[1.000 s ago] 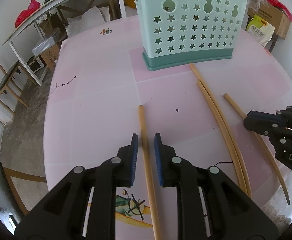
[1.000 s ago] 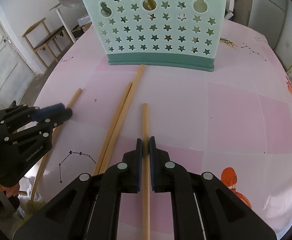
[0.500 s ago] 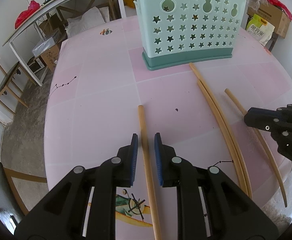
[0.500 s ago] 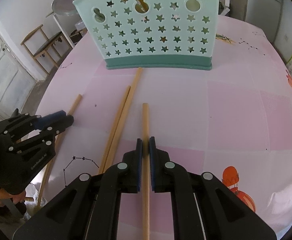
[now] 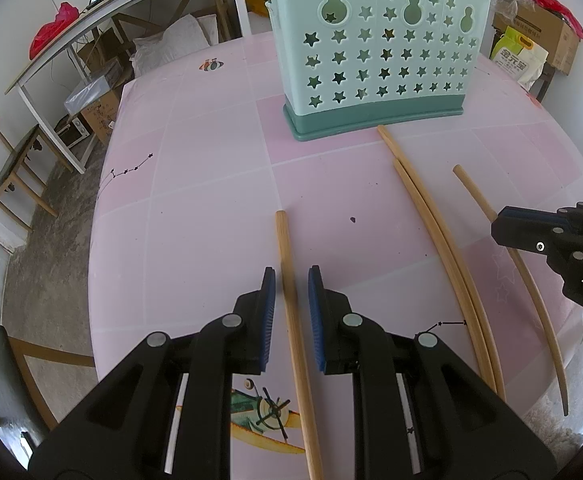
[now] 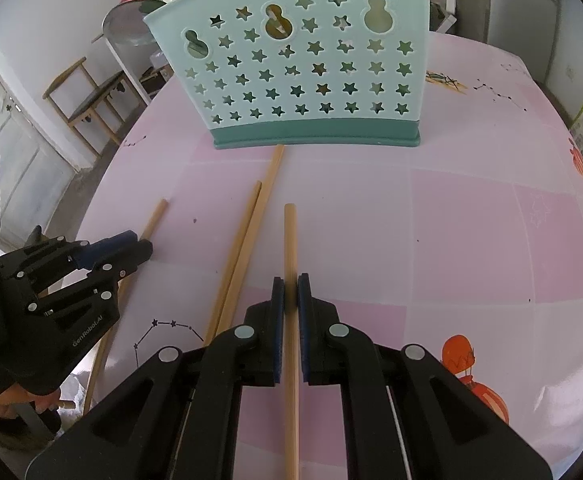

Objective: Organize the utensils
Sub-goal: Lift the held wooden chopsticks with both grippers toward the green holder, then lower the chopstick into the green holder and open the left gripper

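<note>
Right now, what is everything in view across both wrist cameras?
Plastic utensil holder with star cut-outs: one, mint green with a darker base, upright at the table's far side.
Lone wooden chopstick on the left: one, tan, flat on the table.
Paired wooden chopsticks: two, tan, side by side in the middle, the longer-reaching tip near the holder's base.
Wooden chopstick on the right: one, tan, in the right claw.
Table cover: one, pink with cartoon prints, under everything.
Left claw: black, blue pads, open astride the left chopstick.
Right claw: black, shut on the right chopstick.
</note>
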Demonstrator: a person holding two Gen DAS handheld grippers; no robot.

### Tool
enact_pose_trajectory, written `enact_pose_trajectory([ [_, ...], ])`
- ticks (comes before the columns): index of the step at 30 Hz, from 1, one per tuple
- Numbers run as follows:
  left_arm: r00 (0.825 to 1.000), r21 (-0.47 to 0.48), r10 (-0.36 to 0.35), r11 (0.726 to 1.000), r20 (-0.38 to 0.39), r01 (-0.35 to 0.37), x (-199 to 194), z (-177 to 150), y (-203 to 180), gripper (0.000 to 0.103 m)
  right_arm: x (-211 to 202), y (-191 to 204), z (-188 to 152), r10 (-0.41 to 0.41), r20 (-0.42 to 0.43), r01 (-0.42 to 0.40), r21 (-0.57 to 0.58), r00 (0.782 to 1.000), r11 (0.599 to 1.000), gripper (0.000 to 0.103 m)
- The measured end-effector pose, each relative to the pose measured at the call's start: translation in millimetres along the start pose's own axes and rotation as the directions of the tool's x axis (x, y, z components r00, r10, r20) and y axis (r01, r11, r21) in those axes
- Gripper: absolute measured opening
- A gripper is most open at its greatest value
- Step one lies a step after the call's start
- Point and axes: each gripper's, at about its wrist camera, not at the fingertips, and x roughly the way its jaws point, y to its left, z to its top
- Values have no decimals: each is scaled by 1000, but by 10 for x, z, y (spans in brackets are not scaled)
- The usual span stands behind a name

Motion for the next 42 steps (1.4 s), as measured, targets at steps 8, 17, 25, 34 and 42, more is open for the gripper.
enact_pose_trajectory([
  [8, 1000, -3, -12, 1000, 9, 12, -3, -6, 24, 13, -18, -20, 2, 4, 7, -4, 7, 1000, 1000, 7],
  [17, 980, -123, -171, 976, 97, 182, -209, 51, 448, 5, -80, -87, 16, -4, 27, 3, 32, 1000, 999, 7],
  [25, 893, -128, -328, 916, 308, 381, -813, 131, 701, 5, -115, -175, 67, -1, 47, -1, 57, 999, 998, 7],
  [34, 754, -42, -429, 856, 497, 515, -1420, 420, 782, 5, -125, -200, 55, 3, 59, -8, 72, 998, 997, 7],
  [42, 624, 115, -485, 836, 613, 536, -1876, 1098, 612, 5, -160, -224, 46, 2, 74, -8, 83, 997, 997, 7],
])
